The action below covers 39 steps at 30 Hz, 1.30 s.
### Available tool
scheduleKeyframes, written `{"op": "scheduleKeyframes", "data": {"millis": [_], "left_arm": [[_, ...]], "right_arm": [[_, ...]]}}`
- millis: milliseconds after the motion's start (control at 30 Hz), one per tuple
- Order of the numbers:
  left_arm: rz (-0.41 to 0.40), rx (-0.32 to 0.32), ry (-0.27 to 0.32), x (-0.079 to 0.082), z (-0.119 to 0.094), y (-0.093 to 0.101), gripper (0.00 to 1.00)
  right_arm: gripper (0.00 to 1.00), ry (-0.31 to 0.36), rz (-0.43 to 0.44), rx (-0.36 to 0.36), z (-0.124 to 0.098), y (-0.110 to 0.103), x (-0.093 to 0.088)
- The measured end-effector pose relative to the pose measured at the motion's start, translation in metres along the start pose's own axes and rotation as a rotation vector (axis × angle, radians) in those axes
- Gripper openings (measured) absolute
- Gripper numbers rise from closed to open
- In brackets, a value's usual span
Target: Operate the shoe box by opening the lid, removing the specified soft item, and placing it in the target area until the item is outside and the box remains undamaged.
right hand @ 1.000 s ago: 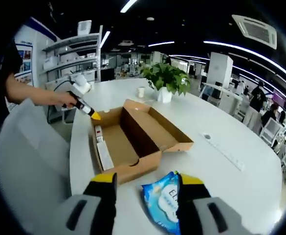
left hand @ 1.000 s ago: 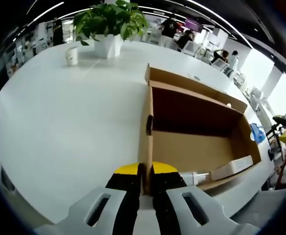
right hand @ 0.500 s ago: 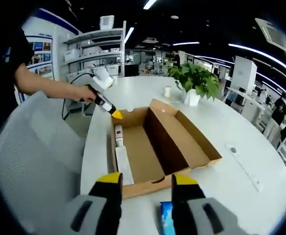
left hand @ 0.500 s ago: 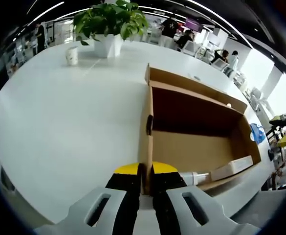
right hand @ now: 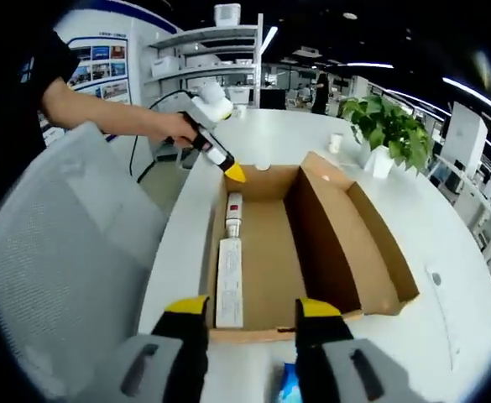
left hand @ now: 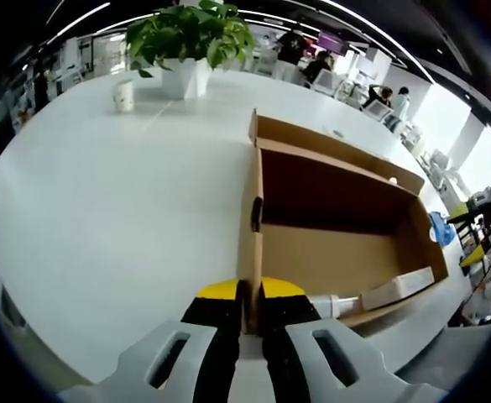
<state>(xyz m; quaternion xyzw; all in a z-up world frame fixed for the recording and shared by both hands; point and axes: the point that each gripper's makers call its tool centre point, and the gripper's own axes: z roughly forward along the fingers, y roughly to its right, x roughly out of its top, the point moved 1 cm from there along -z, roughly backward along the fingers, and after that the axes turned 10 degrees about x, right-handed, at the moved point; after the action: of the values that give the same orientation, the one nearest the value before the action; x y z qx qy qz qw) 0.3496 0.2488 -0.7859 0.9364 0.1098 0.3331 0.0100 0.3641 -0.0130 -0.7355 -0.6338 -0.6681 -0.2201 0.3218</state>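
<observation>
Left gripper view: your left tongs (left hand: 247,304) are clenched on the shoe box (left hand: 337,218) wall; right tongs (right hand: 249,312) gape above the blue soft pack (right hand: 289,391) lying on the bench (left hand: 102,201). Jerk sideways and the cardboard tears.

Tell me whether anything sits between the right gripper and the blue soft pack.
Nothing visible does. In the right gripper view the blue soft pack lies on the white table directly between the open jaws of the right gripper, on the near side of the shoe box. The left gripper is clamped on the box's far wall.
</observation>
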Motion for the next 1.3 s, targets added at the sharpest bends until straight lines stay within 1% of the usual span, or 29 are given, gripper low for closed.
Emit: {"op": "scheduleKeyframes", "data": {"millis": [67, 167, 233, 400, 433, 567, 667, 733, 900, 967, 1000, 1100, 1233, 1267, 1300], "left_arm": [[-0.001, 0.0, 0.0, 0.001, 0.001, -0.001, 0.05], [0.0, 0.0, 0.001, 0.002, 0.004, -0.003, 0.05], [-0.001, -0.001, 0.0, 0.003, 0.005, -0.005, 0.05], [-0.004, -0.004, 0.0, 0.004, 0.008, -0.008, 0.05], [-0.004, -0.005, 0.0, 0.004, 0.009, -0.008, 0.05], [-0.008, -0.008, -0.001, 0.004, 0.01, -0.009, 0.05], [-0.003, -0.005, -0.002, 0.004, 0.011, -0.01, 0.05], [0.002, -0.003, -0.004, 0.004, 0.011, -0.009, 0.05], [0.001, -0.003, -0.004, 0.003, 0.011, -0.008, 0.05], [0.003, -0.002, -0.005, 0.003, 0.011, -0.008, 0.05], [0.005, -0.002, -0.005, 0.003, 0.011, -0.008, 0.05], [0.002, -0.003, -0.006, 0.003, 0.011, -0.008, 0.05], [-0.001, -0.004, -0.004, 0.003, 0.01, -0.008, 0.05], [0.0, -0.004, -0.004, 0.003, 0.01, -0.007, 0.05], [0.0, -0.004, -0.003, 0.003, 0.01, -0.007, 0.05]], "right_arm": [[0.4, -0.028, -0.011, 0.0, 0.006, 0.004, -0.004], [0.41, -0.031, 0.003, 0.009, 0.013, 0.009, -0.007], [0.42, -0.05, 0.001, 0.005, 0.017, 0.013, -0.01], [0.42, -0.112, -0.015, 0.043, 0.028, 0.015, -0.019], [0.42, -0.115, -0.014, 0.047, 0.03, 0.015, -0.018], [0.43, -0.161, -0.023, 0.093, 0.038, 0.012, -0.023], [0.45, -0.153, -0.024, 0.107, 0.042, 0.012, -0.022], [0.44, -0.167, -0.019, 0.112, 0.045, 0.012, -0.025], [0.45, -0.151, 0.011, 0.115, 0.047, 0.012, -0.024], [0.47, -0.155, -0.001, 0.093, 0.045, 0.017, -0.023], [0.47, -0.158, -0.004, 0.075, 0.044, 0.021, -0.023], [0.46, -0.167, -0.013, 0.055, 0.041, 0.025, -0.023], [0.45, -0.17, -0.01, 0.046, 0.039, 0.026, -0.024], [0.45, -0.164, -0.004, 0.046, 0.039, 0.025, -0.024], [0.45, -0.142, 0.005, 0.049, 0.039, 0.023, -0.019]]}}
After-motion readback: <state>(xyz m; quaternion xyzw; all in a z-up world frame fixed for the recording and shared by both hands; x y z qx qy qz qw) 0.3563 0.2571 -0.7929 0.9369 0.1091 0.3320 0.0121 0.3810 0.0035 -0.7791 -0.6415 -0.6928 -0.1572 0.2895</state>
